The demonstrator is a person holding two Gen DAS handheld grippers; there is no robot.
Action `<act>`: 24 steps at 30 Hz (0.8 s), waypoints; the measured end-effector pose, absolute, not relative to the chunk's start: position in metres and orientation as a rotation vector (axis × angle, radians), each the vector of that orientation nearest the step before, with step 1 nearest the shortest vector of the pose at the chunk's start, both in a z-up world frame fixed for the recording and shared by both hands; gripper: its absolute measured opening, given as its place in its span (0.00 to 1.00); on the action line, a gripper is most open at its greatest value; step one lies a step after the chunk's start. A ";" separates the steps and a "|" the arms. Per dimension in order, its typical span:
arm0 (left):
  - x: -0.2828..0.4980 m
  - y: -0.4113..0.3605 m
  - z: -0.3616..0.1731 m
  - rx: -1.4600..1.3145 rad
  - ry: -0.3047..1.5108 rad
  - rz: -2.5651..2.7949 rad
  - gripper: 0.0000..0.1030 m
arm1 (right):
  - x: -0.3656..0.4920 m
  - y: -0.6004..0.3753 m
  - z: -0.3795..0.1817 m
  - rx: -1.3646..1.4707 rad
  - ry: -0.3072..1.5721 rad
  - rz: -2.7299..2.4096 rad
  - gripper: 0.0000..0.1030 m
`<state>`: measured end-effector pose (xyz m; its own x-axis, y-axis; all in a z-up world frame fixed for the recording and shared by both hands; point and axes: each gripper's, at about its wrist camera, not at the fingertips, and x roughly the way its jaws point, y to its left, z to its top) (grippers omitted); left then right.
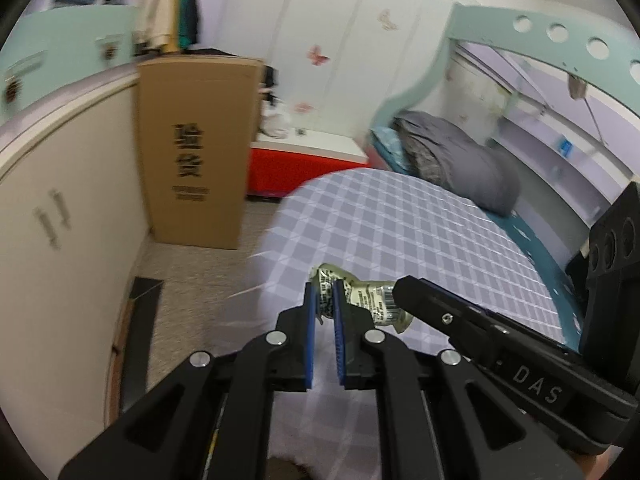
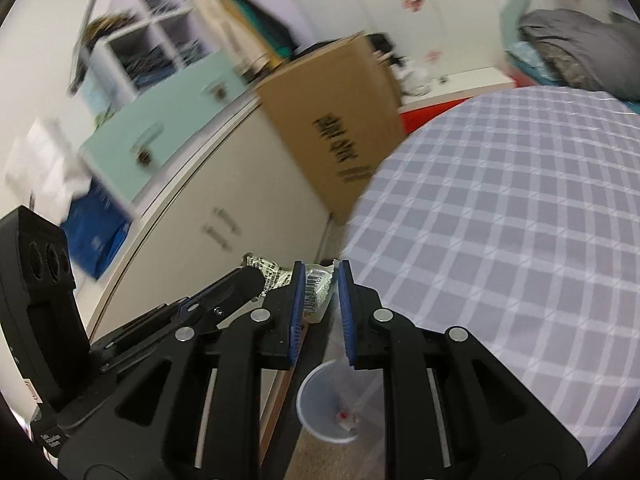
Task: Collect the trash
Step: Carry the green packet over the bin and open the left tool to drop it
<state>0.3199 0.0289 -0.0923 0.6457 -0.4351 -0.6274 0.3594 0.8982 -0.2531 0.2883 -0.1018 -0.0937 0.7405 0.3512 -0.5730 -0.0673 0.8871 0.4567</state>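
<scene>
A crumpled greenish wrapper with a barcode (image 1: 360, 298) is held in the air above the edge of the checked bed. My left gripper (image 1: 325, 290) is shut on one end of it. My right gripper (image 2: 320, 280) is shut on the other end, the barcode end (image 2: 318, 286); its fingertip (image 1: 412, 290) shows beside the wrapper in the left wrist view. A clear plastic cup (image 2: 332, 404) stands on the floor right below the right gripper, with a small scrap at its bottom.
The bed with the lilac checked sheet (image 1: 420, 224) fills the right. A grey pillow (image 1: 460, 160) lies at its head. A tall cardboard box (image 1: 196, 148) leans against the cream cabinet (image 1: 60, 240). A red and white bench (image 1: 304, 160) stands behind.
</scene>
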 end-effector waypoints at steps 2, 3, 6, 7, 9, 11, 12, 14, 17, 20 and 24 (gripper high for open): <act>0.310 0.058 -0.096 -0.121 0.743 -0.416 0.08 | 0.284 -0.072 -0.101 0.402 0.729 0.277 0.17; 0.304 0.075 -0.100 -0.132 0.747 -0.394 0.08 | 0.283 -0.061 -0.105 0.391 0.740 0.293 0.17; 0.289 0.113 -0.112 -0.153 0.759 -0.337 0.08 | 0.280 -0.021 -0.119 0.348 0.781 0.344 0.17; 0.285 0.124 -0.116 -0.160 0.765 -0.319 0.08 | 0.279 -0.013 -0.122 0.338 0.789 0.352 0.17; 0.276 0.150 -0.127 -0.191 0.784 -0.283 0.08 | 0.279 0.011 -0.133 0.304 0.812 0.376 0.17; 0.273 0.169 -0.137 -0.209 0.808 -0.260 0.09 | 0.279 0.025 -0.143 0.285 0.836 0.386 0.20; 0.274 0.175 -0.143 -0.221 0.827 -0.241 0.11 | 0.280 0.030 -0.150 0.271 0.852 0.378 0.27; 0.280 0.191 -0.157 -0.239 0.880 -0.159 0.26 | 0.280 0.031 -0.160 0.254 0.869 0.348 0.40; 0.280 0.203 -0.166 -0.226 0.893 -0.066 0.51 | 0.279 0.023 -0.166 0.234 0.879 0.319 0.45; 0.273 0.206 -0.163 -0.192 0.885 -0.025 0.60 | 0.272 0.014 -0.160 0.224 0.869 0.311 0.46; 0.258 0.189 -0.146 -0.092 0.828 0.027 0.68 | 0.248 0.000 -0.136 0.175 0.798 0.291 0.52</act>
